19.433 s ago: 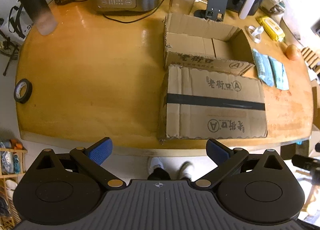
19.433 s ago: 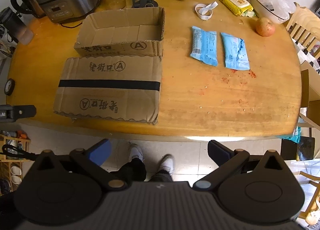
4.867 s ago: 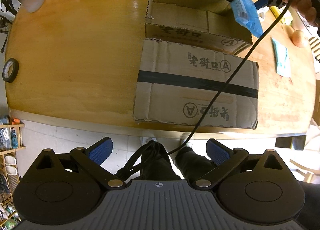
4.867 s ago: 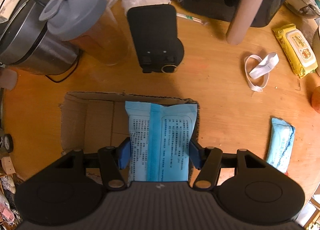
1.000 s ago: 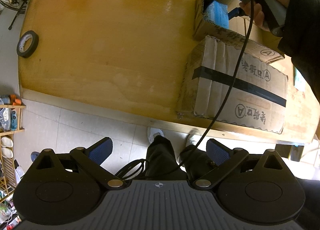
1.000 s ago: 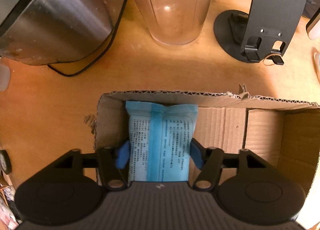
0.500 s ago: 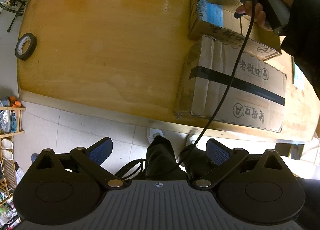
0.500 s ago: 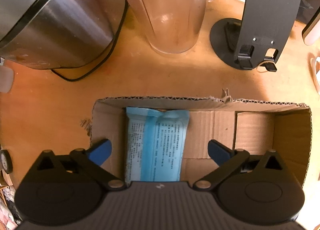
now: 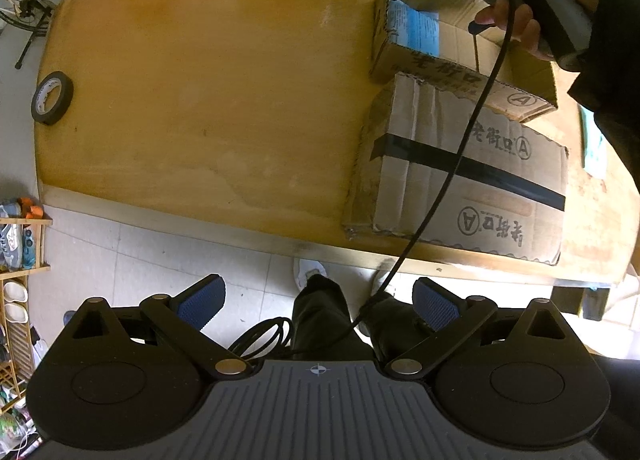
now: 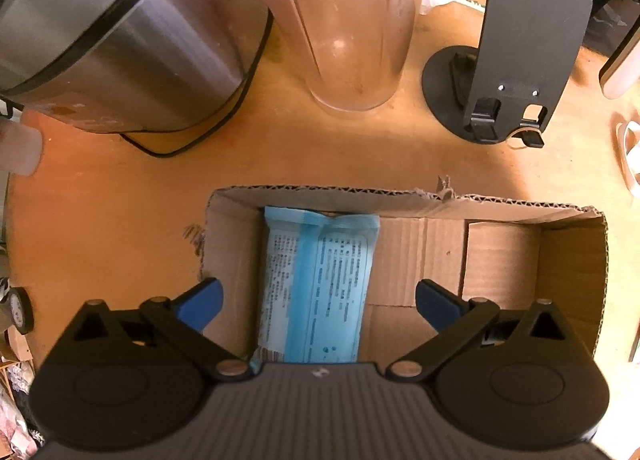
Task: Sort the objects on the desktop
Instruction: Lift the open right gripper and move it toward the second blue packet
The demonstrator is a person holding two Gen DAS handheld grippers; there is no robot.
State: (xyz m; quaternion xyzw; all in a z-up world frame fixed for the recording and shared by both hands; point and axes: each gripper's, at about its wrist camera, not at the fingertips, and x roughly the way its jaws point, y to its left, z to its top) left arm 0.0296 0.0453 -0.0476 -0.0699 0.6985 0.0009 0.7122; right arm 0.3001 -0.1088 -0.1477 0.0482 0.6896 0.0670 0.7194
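Directly below the right tool (image 10: 318, 302), inside the open cardboard box (image 10: 576, 260), lies a blue packet (image 10: 320, 288). It rests flat on the box floor at the left end, its long axis running from the near wall to the far wall, in line with the tool's fingers. The right tool is spread wide, a finger on each side of the packet and clear of it, gripping nothing. The rest of the box, to the packet's right, holds only bare cardboard flaps.

The left tool (image 9: 318, 302) hangs off the near edge of the worktop (image 9: 200, 100), over the floor, its fingers wide apart and empty. From its view the box (image 9: 516, 98) sits far right with the packet (image 9: 416, 26) showing at its left end, and a flat taped cardboard lid (image 9: 472, 176) lies just in front of it.

One packet looks sorted. A sliver of something teal (image 9: 594, 144) shows on the worktop to the right of the lid, well away from the left tool (likely another packet, though too little is visible to be sure). By my judgement the right tool is the nearer one for it, and the next move calls for lifting clear of the box and swinging right.
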